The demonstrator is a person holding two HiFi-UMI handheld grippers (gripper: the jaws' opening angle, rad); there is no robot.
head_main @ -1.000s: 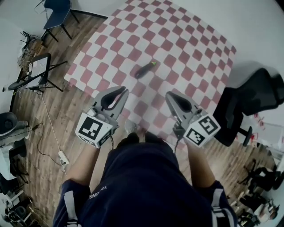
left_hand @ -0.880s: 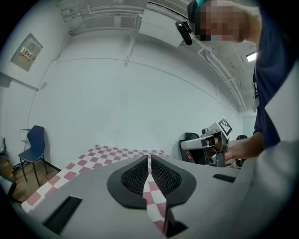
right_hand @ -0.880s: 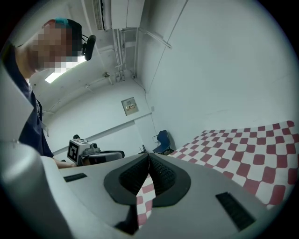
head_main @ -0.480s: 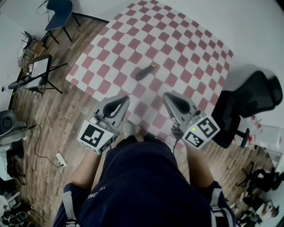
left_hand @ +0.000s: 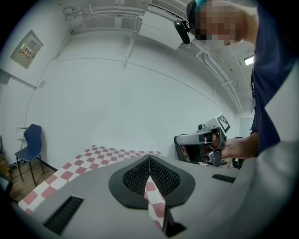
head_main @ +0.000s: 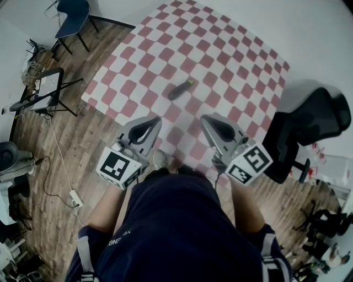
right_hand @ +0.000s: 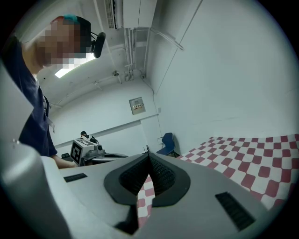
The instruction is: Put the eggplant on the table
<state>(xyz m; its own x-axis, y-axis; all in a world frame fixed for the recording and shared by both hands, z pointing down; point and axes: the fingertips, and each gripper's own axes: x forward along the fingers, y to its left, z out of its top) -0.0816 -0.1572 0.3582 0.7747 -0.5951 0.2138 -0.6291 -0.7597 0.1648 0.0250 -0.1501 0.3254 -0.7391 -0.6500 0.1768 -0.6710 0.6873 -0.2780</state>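
The eggplant (head_main: 181,88), dark purple with a green stem end, lies on the red-and-white checked table (head_main: 220,60), near its middle. My two grippers are held side by side over the table's near edge, well short of the eggplant. The left gripper (head_main: 156,119) is shut, its ribbed pads meeting with nothing between them (left_hand: 149,158). The right gripper (head_main: 204,117) is shut too and holds nothing (right_hand: 148,155). Each gripper shows in the other's view: the right gripper (left_hand: 201,147) and the left gripper (right_hand: 88,151).
A black office chair (head_main: 314,124) stands at the table's right. A blue chair (head_main: 71,14) is at the far left corner. A tripod stand (head_main: 41,93), cables and a power strip (head_main: 77,196) lie on the wooden floor at the left.
The right gripper has shifted slightly. The left gripper has hardly moved. The eggplant lies in the same spot on the table.
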